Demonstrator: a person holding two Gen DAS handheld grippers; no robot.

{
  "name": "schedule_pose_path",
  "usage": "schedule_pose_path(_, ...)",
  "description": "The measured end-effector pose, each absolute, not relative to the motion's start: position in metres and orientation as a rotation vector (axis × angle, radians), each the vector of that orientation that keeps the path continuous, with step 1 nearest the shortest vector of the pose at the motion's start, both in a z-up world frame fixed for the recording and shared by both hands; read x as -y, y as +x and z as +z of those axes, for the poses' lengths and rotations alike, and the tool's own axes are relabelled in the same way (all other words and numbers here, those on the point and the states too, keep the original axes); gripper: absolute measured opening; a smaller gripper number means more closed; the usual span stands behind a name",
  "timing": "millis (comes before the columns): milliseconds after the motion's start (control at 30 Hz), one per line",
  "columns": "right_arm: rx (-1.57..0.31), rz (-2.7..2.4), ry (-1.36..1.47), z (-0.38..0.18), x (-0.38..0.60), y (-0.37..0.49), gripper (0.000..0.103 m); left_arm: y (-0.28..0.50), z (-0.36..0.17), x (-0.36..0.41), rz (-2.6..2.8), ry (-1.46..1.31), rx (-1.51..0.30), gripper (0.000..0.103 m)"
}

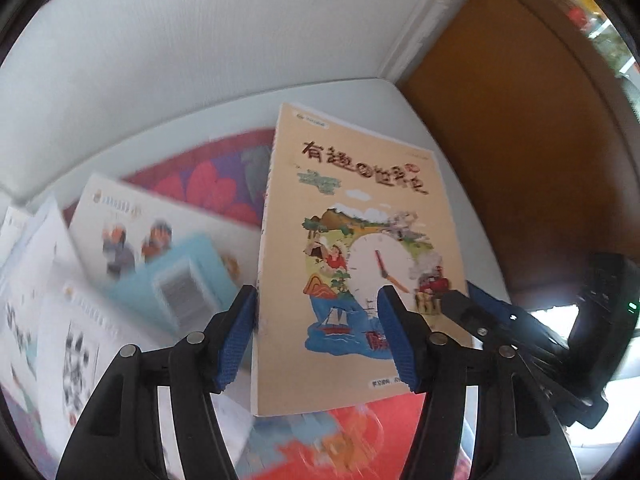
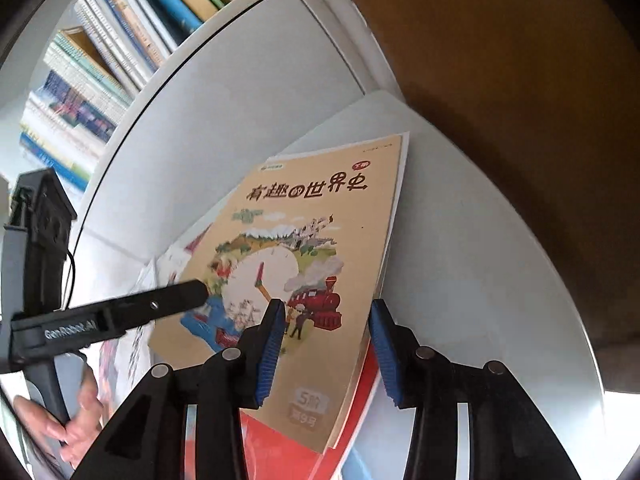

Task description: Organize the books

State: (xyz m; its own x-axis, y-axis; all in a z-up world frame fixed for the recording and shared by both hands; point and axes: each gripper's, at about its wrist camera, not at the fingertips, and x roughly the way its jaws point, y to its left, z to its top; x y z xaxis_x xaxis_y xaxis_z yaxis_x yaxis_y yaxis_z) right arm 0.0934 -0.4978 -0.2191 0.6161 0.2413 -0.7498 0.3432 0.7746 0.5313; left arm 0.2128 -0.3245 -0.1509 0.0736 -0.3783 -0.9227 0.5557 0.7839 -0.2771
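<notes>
Pale grey-white worktop [image 2: 460,240], rounded at its corner, set against a white panel wall [image 1: 180,60] and a brown board [image 1: 520,140] on the right side. Above the panel in the right wrist view, a shelf of upright books [image 2: 100,80], spines packed and leaning.

On the worktop, a tan picture book [image 1: 352,216] with a clock, a red locomotive and a sailing ship on its cover, lying topmost over a red book [image 2: 280,448] near the corner. To its left, a loose scatter: a white book with cartoon figures [image 1: 120,224], a light blue book [image 1: 180,280], a floral red-and-purple cover [image 1: 208,176] and white sheets, all blurred.

Left tongs [image 1: 318,340] apart, blue pads over the tan book's left edge and cover, not pressing on it. Right tongs [image 2: 328,352] apart too, one pad over the cover, the other just past the book's right edge; whether either pad touches cannot be told. A hand [image 2: 76,412] on the left tool's handle at the lower left of the right wrist view.
</notes>
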Motion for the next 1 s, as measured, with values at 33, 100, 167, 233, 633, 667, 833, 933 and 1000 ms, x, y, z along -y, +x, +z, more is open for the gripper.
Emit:
schedule_pose_path(33,-0.932,-0.056,0.717,-0.218,0.497,0.087,0.043,0.201,-0.147,0.318,-0.716,0.151,-1.336,0.058)
schedule_pose_path(100,-0.954,-0.034,0.726,-0.217,0.491,0.066,0.043,0.173,-0.145,0.301,-0.724,0.138,-1.358,0.058)
schedule_pose_path(167,-0.984,-0.001,0.726,-0.217,0.479,0.051,0.043,0.137,-0.149,0.279,-0.724,0.129,-1.398,0.058)
schedule_pose_path(233,-1.038,0.030,0.722,-0.218,0.466,0.021,0.043,0.101,-0.161,0.256,-0.727,0.084,-1.482,0.058)
schedule_pose_path(633,-1.075,0.043,0.637,-0.222,0.470,0.041,0.041,0.078,-0.159,0.218,-0.618,0.035,-1.392,0.059)
schedule_pose_path(667,-1.084,0.034,0.627,-0.227,0.468,0.049,0.041,0.084,-0.159,0.224,-0.607,0.045,-1.374,0.059)
schedule_pose_path(833,-1.119,0.040,0.617,-0.235,0.459,0.052,0.046,0.111,-0.176,0.252,-0.639,-0.007,-1.376,0.059)
schedule_pose_path(933,-1.129,0.042,0.574,-0.233,0.453,0.052,0.048,0.121,-0.178,0.262,-0.637,-0.016,-1.379,0.059)
schedule_pose_path(1000,-1.133,0.051,0.578,-0.235,0.454,0.051,0.048,0.128,-0.176,0.266,-0.646,-0.049,-1.382,0.059)
